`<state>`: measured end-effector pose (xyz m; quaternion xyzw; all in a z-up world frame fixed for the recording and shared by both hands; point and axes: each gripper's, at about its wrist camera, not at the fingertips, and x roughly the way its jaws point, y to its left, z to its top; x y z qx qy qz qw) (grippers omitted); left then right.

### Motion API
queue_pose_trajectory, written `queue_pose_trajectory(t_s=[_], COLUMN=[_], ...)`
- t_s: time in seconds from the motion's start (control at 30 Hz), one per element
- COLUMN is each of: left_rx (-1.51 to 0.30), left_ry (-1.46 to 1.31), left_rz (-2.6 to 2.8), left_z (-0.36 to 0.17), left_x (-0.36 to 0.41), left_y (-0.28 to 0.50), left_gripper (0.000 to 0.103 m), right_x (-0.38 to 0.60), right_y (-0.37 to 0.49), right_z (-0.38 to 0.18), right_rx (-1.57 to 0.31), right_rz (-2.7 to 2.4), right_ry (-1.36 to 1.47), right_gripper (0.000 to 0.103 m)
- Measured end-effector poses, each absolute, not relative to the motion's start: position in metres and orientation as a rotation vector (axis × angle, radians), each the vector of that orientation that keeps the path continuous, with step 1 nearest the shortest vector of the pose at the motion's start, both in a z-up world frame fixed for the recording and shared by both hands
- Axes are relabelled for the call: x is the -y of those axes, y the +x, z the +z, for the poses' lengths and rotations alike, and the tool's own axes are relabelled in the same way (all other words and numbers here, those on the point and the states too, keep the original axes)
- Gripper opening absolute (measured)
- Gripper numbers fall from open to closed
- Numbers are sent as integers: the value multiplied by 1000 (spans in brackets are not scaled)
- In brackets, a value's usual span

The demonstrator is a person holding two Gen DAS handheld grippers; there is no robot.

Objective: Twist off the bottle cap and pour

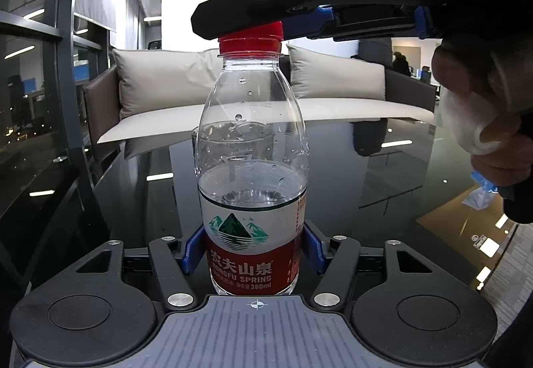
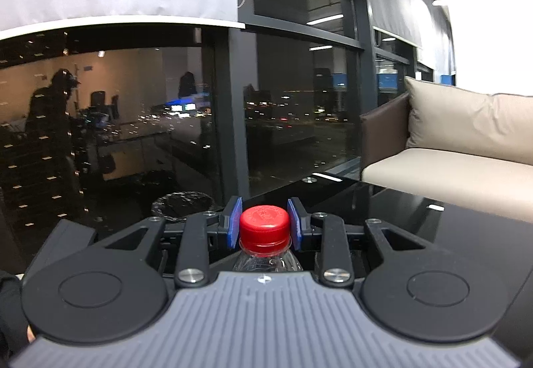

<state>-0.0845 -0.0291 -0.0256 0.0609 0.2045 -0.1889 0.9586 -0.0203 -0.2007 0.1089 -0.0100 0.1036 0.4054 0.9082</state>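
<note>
A clear plastic water bottle (image 1: 251,148), about half full, with a red and white label, stands upright on the black glass table (image 1: 383,188). My left gripper (image 1: 252,251) is shut on its lower body, blue pads pressed on both sides of the label. The red cap (image 1: 250,38) sits on the neck. From the upper right my right gripper (image 1: 266,24) comes in level over the top. In the right wrist view the right gripper (image 2: 265,224) is shut on the red cap (image 2: 265,224), one blue pad on each side. The bottle's shoulder (image 2: 266,259) shows just below.
A beige sofa with cushions (image 1: 166,84) stands behind the table, also in the right wrist view (image 2: 466,141). Dark windows (image 2: 293,108) run along the wall. A hand holding white tissue (image 1: 473,114) is at the right edge. A bin (image 2: 183,203) sits on the floor.
</note>
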Motion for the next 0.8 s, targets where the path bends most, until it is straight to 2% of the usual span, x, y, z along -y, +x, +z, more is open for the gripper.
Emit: queue_pose_trajectory(t_s=[0.4,0.53,0.7,0.8], left_rx=[-415,-403,-400,-393], left_ry=[111,129,126,116], left_rz=[-392,-359,-357,-350], left_z=[-27,-29,-28,-27], left_x=[29,32,35,35], left_y=[-84,-84,-82,-80], left_gripper=[57,67,67,72], right_x=[216,216,211,211], right_y=[-5,-7,-13,-14], right_z=[114,117,119,119], right_rx=[-214,-224,-225,-230], right_rz=[955,933,925,922], right_ry=[12,29,21,29], right_gripper=[31,32,32,32])
